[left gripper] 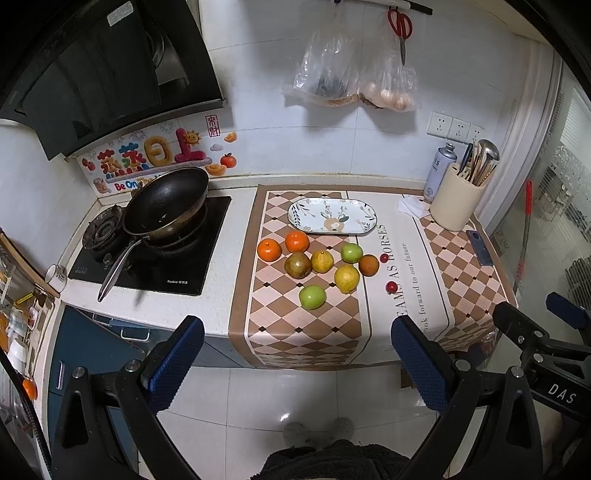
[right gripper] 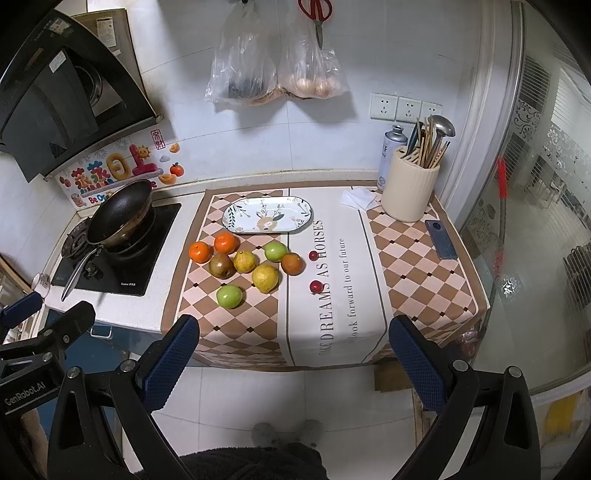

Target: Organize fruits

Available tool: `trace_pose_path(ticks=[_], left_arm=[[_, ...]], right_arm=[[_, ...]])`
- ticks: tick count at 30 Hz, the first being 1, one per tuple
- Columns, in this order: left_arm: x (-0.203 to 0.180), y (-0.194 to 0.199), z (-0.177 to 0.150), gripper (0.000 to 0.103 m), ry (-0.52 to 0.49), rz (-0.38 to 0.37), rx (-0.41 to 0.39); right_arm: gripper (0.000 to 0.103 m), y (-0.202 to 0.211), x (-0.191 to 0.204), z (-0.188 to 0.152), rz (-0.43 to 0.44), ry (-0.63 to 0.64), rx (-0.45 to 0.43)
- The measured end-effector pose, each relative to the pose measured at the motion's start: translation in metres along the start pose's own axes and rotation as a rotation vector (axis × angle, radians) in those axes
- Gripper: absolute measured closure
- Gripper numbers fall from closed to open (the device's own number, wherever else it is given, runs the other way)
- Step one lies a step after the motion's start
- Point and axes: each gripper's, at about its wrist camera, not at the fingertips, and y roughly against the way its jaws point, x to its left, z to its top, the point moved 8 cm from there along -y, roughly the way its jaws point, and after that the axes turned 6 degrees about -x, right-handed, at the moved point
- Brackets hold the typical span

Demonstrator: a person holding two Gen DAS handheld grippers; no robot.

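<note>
Several fruits lie in a loose cluster on the checkered cloth: oranges (left gripper: 296, 241) (right gripper: 225, 243), green apples (left gripper: 312, 297) (right gripper: 229, 296), yellow pears (left gripper: 346, 278) (right gripper: 265, 277), a brownish pear (left gripper: 297, 265) (right gripper: 222, 266) and two small red fruits (left gripper: 391, 286) (right gripper: 316, 286). An empty oval floral plate (left gripper: 332, 215) (right gripper: 267, 215) sits just behind them. My left gripper (left gripper: 297, 354) is open and empty, held back in front of the counter edge. My right gripper (right gripper: 293, 354) is open and empty too, at the same distance.
A black wok (left gripper: 166, 206) (right gripper: 121, 212) sits on the gas hob at the left. A cream utensil holder (left gripper: 458, 199) (right gripper: 410, 192), a spray can (right gripper: 390, 155) and a phone (right gripper: 440, 239) are at the right. Bags and scissors (right gripper: 316, 14) hang on the wall.
</note>
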Motion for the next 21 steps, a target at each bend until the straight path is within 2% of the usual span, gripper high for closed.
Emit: trace_pose_path(ticks=[9,12,14,16,19,21], left_arm=[[0.003,-0.01,0.006,0.0,-0.016,-0.023,-0.02],[0.013,-0.025,0.016,0.0,-0.037,0.031,-0.075],[0.02,-0.036,0.02,0.0,-0.051,0.066,-0.108],[0.031,-0.055,0.027,0.0,-0.058,0.097,-0.129],[0.041,-0.093,0.034,0.0,-0.057,0.119,-0.109],[0.047,-0.12,0.035,0.0,-0.054,0.137,-0.064]], right_arm=[[0.0,-0.005,0.0,0.0,-0.024,-0.048,-0.014],[0.0,-0.011,0.003,0.001,0.0,-0.097,-0.059],[0.0,-0.023,0.002,0.004,0.016,-0.129,-0.089],[0.0,-0.047,0.0,0.004,0.014,-0.159,-0.078],[0.0,-0.084,-0.003,-0.001,0.025,-0.207,-0.026],[0.0,-0.11,-0.006,-0.005,0.031,-0.229,0.02]])
